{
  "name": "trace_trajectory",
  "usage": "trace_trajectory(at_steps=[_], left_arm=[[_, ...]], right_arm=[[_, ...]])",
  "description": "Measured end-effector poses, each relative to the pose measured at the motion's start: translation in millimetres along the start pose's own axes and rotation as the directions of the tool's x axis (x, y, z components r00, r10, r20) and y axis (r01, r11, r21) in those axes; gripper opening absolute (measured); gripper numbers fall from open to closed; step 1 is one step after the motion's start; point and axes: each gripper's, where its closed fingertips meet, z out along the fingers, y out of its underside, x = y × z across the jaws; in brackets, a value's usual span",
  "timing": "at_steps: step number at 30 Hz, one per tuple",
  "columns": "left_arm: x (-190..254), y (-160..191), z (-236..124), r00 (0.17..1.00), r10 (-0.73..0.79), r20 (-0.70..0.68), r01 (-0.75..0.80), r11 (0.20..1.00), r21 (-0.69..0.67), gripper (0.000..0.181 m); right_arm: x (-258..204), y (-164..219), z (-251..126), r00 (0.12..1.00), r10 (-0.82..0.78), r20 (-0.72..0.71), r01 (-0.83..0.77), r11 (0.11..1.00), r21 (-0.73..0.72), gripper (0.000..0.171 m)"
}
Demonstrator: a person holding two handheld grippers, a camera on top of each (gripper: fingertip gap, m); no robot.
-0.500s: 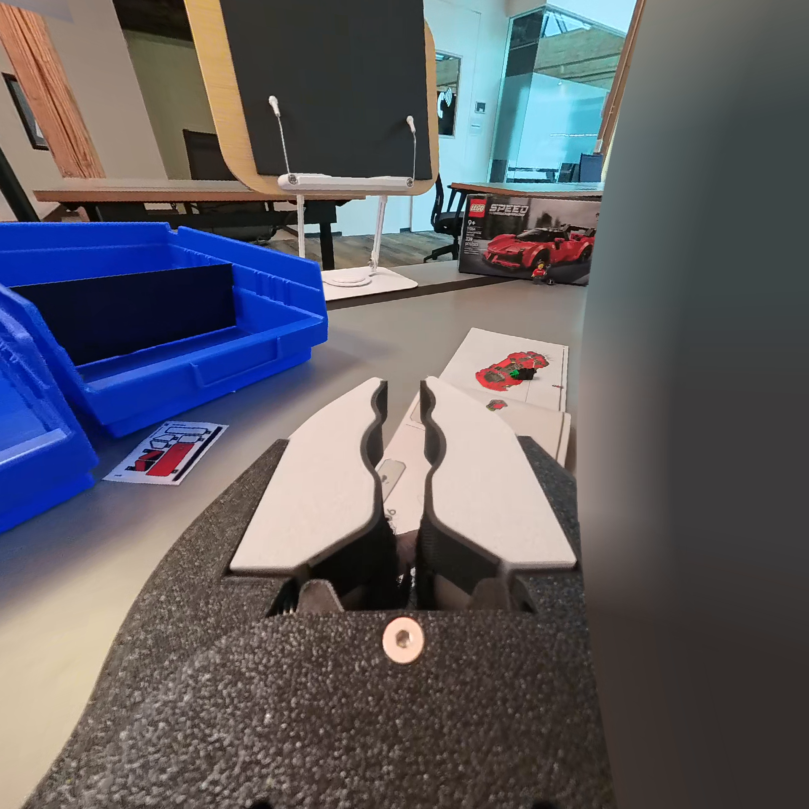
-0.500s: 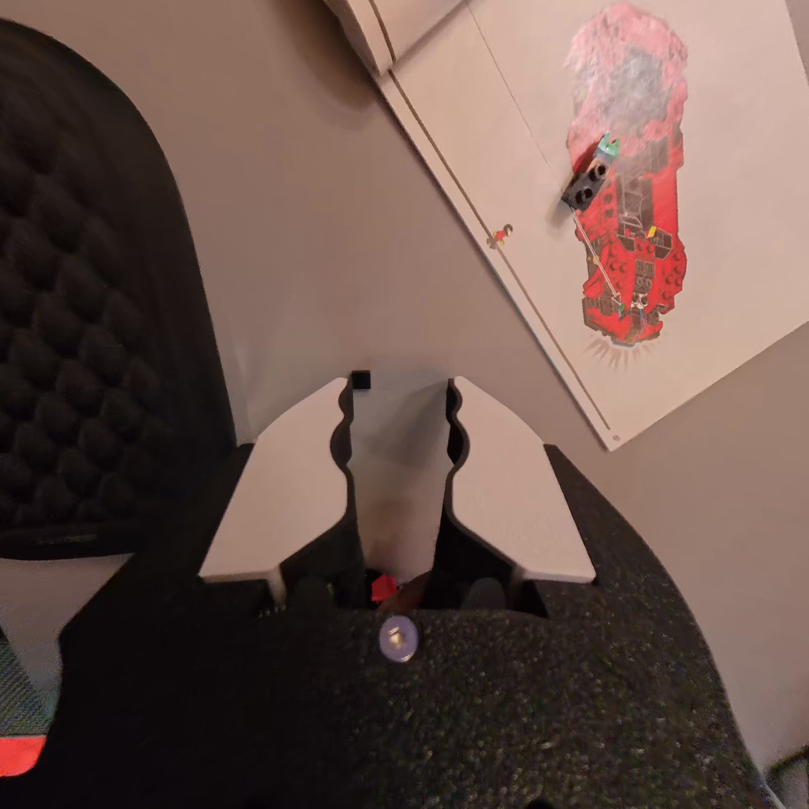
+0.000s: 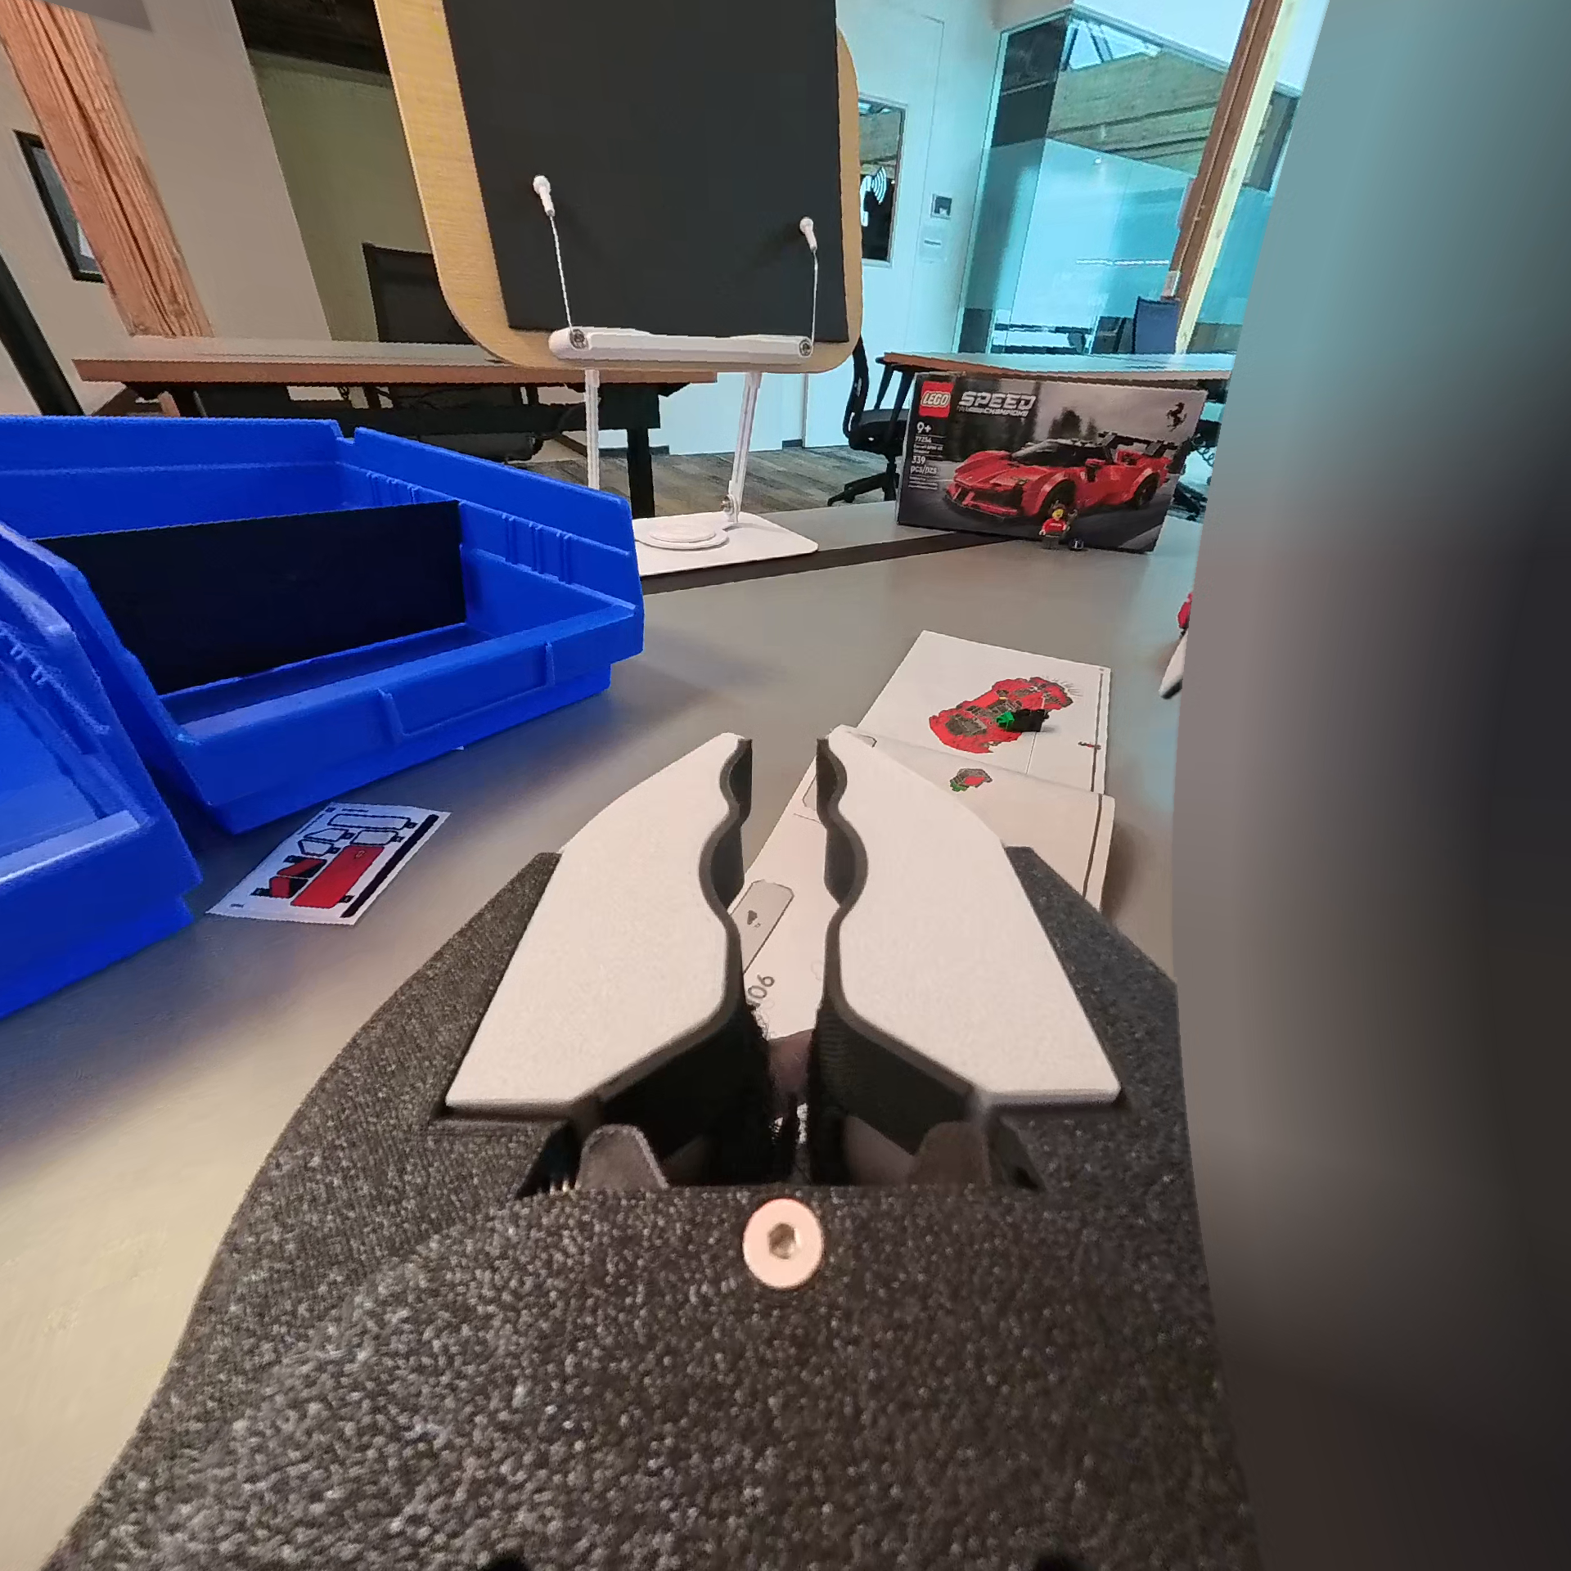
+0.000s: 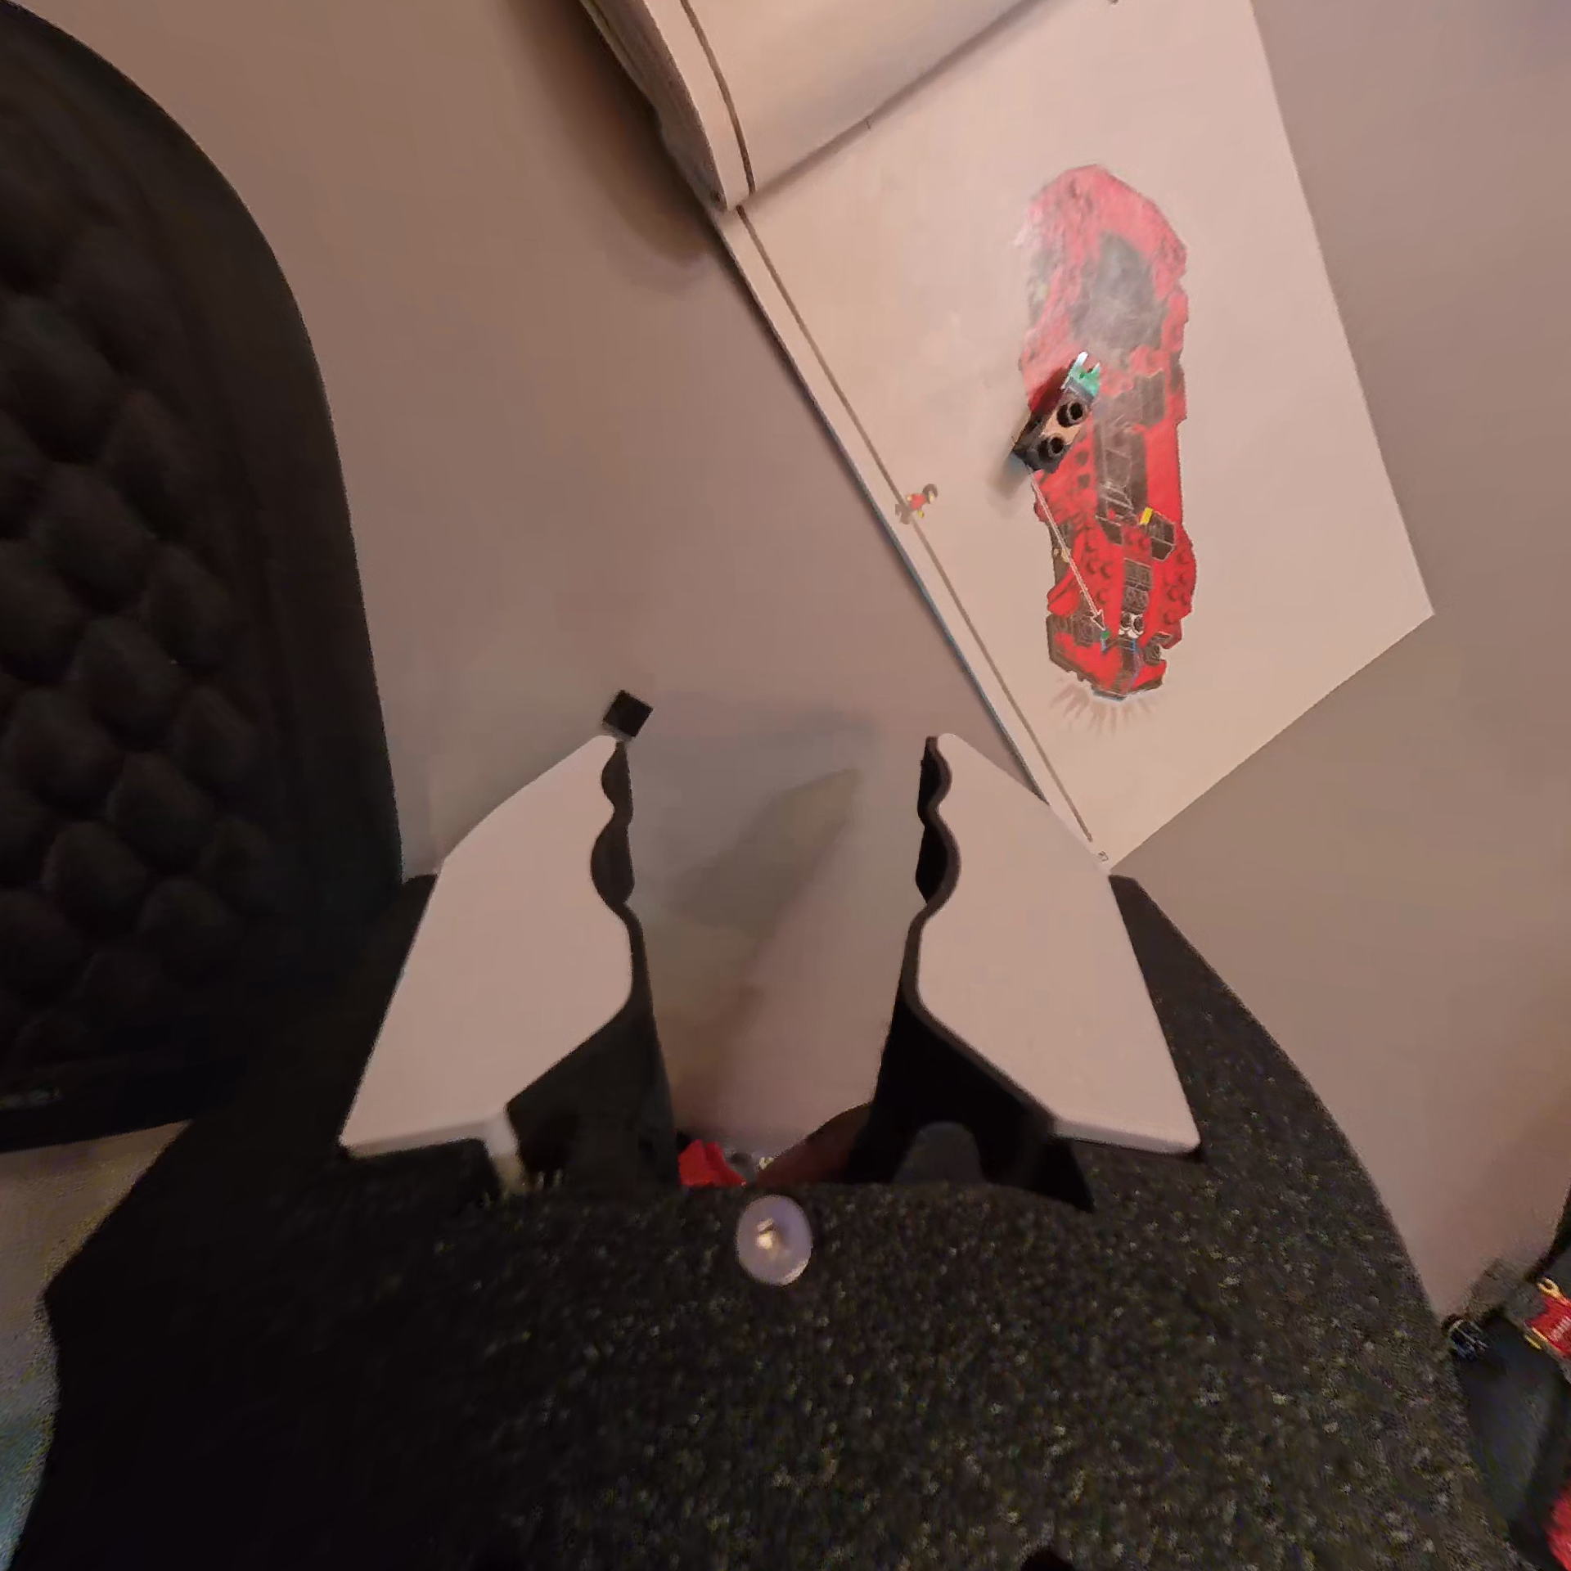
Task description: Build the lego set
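step: picking a loose piece, I judge | right gripper (image 4: 774, 748) jaws wide apart, empty, above grey table (image 4: 527, 425) | tiny black piece (image 4: 627, 712) just beyond its left fingertip | black-green sub-assembly (image 4: 1058, 421) on open instruction booklet (image 4: 1275, 425), far right | left gripper (image 3: 782, 752) jaws narrowly apart, empty | next: shift left, centre, close

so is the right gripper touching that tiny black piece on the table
Cannot tell. In the right wrist view the tiny black piece sits just beyond the right gripper's left fingertip, gap unclear.
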Motion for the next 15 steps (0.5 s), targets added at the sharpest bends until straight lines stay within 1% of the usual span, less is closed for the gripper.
trace_trajectory(at_steps=[3, 5, 6, 8, 11, 13, 15], left_arm=[[-2.1, 1.2, -1.9, 1.0, 0.009, 0.007, -0.009, 1.0, -0.005, 0.014], [-7.5, 2.0, -4.4, 1.0, 0.01, 0.024, -0.01, 1.0, -0.008, 0.015], [-9.8, -0.2, -6.2, 1.0, -0.007, 0.027, 0.006, 1.0, 0.006, 0.015], [-14.3, -6.1, -11.1, 0.998, -0.045, 0.035, 0.043, 0.998, 0.044, 0.015], [-22.4, -11.5, -18.4, 0.994, -0.081, 0.069, 0.076, 0.994, 0.077, 0.015], [-23.4, -13.1, -20.6, 0.994, -0.094, 0.063, 0.088, 0.992, 0.094, 0.015], [-23.4, -12.7, -20.8, 0.993, -0.107, 0.053, 0.101, 0.989, 0.104, 0.015]], right_arm=[[2.4, -4.8, -4.7, 0.998, 0.053, -0.021, -0.051, 0.996, 0.074, 0.059], [11.0, -9.8, -10.4, 0.988, 0.143, -0.066, -0.13, 0.978, 0.166, 0.049], [16.1, -13.5, -14.2, 0.977, 0.196, -0.09, -0.17, 0.957, 0.234, 0.046], [24.8, -22.3, -24.3, 0.944, 0.31, -0.115, -0.245, 0.89, 0.383, 0.041], [29.8, -37.6, -44.2, 0.892, 0.446, -0.07, -0.326, 0.742, 0.586, 0.042], [33.3, -42.6, -57.6, 0.855, 0.516, -0.042, -0.355, 0.643, 0.678, 0.046], [38.3, -42.1, -70.2, 0.817, 0.575, -0.044, -0.355, 0.562, 0.747, 0.049]])
